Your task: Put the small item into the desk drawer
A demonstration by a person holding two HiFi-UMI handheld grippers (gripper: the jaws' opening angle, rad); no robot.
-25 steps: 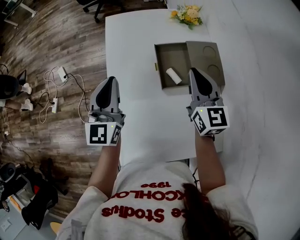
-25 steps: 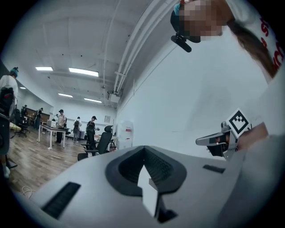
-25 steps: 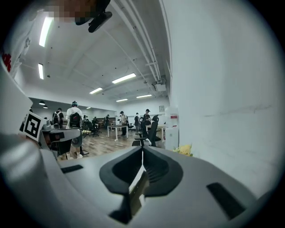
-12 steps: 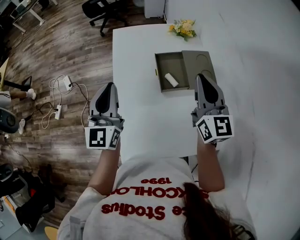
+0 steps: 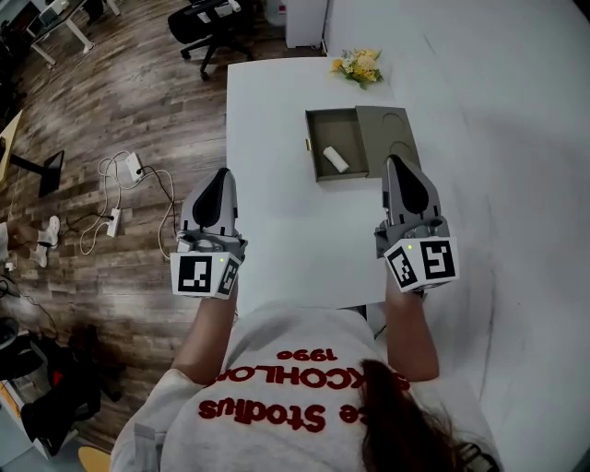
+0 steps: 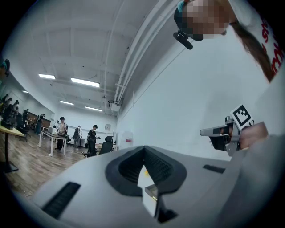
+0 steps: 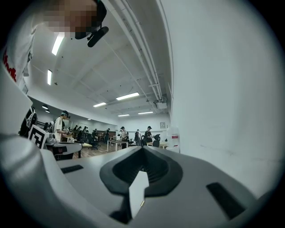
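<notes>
On the white desk [image 5: 277, 138] stands an olive desk box [image 5: 398, 129] with its drawer [image 5: 314, 147] pulled out to the left. A small white cylinder [image 5: 336, 159] lies inside the drawer. My right gripper [image 5: 398, 163] is shut and empty, its tips over the box's near right corner. My left gripper [image 5: 221, 175] hovers shut and empty at the desk's left edge, well away from the drawer. In the left gripper view the jaws [image 6: 143, 149] meet with nothing between them. The same holds for the right gripper [image 7: 142, 149] in the right gripper view.
A small bunch of yellow flowers [image 5: 358, 64] lies at the desk's far end. Cables and a power strip [image 5: 120, 198] lie on the wood floor to the left, with an office chair [image 5: 214, 28] beyond. A white wall runs along the desk's right side.
Both grippers have drawn back toward the person, and the right one has pulled away from the box. The drawer stays open with the white cylinder in it.
</notes>
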